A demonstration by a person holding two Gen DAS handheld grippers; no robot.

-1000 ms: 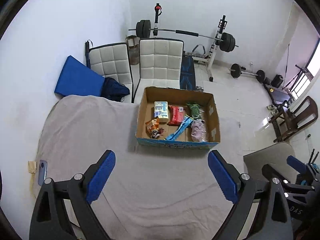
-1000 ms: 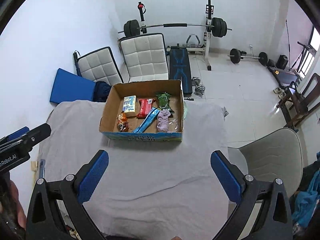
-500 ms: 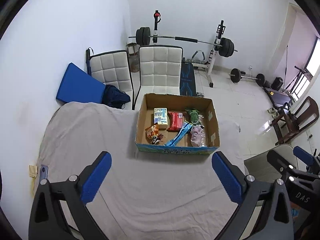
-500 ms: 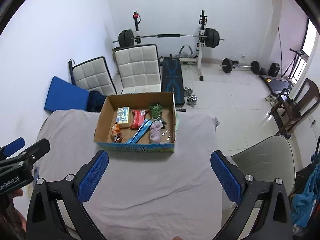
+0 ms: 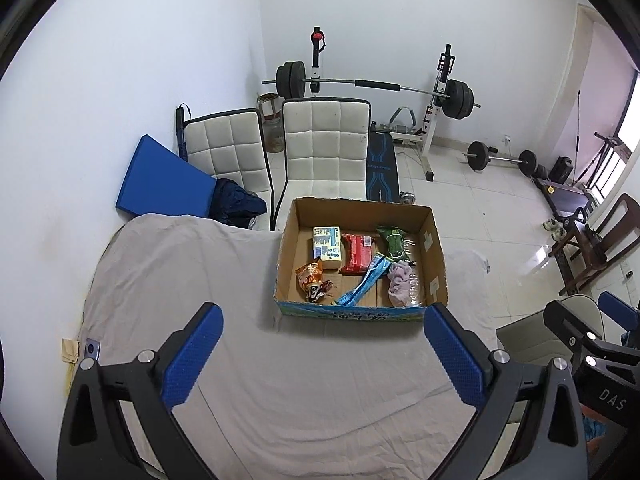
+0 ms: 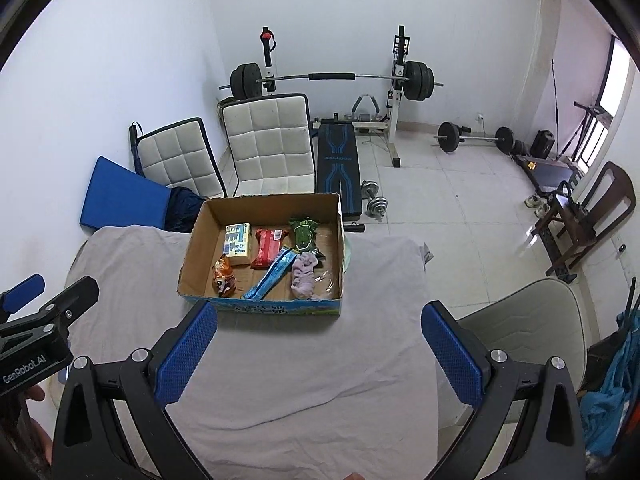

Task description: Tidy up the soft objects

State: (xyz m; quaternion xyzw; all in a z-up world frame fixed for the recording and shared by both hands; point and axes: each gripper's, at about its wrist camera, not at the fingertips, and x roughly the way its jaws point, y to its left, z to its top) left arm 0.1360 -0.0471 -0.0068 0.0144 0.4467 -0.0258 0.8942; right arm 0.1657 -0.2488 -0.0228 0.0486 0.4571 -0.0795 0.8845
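Note:
An open cardboard box [image 5: 436, 248] [image 6: 192, 248] stands on the grey-sheeted table [image 5: 200, 280] [image 6: 300, 360]. Inside lie a yellow pack [image 5: 327, 242], a red pack [image 5: 358, 254], a green pack [image 5: 394, 240], an orange snack bag [image 5: 312, 280], a blue strip [image 5: 364, 280] and a lilac soft cloth [image 5: 400, 282] [image 6: 304, 274]. My left gripper [image 5: 320, 352] is open and empty, well above and short of the box. My right gripper [image 6: 318, 350] is open and empty, also short of the box.
Two white padded chairs [image 5: 324, 152] and a blue mat [image 5: 160, 184] stand behind the table. A barbell rack [image 5: 372, 88] is at the back wall. A beige chair [image 6: 520, 324] is right of the table. A phone [image 5: 91, 350] lies at the table's left edge.
Both grippers have pulled back and up from the box, so it looks smaller and farther. Both stayed open and empty.

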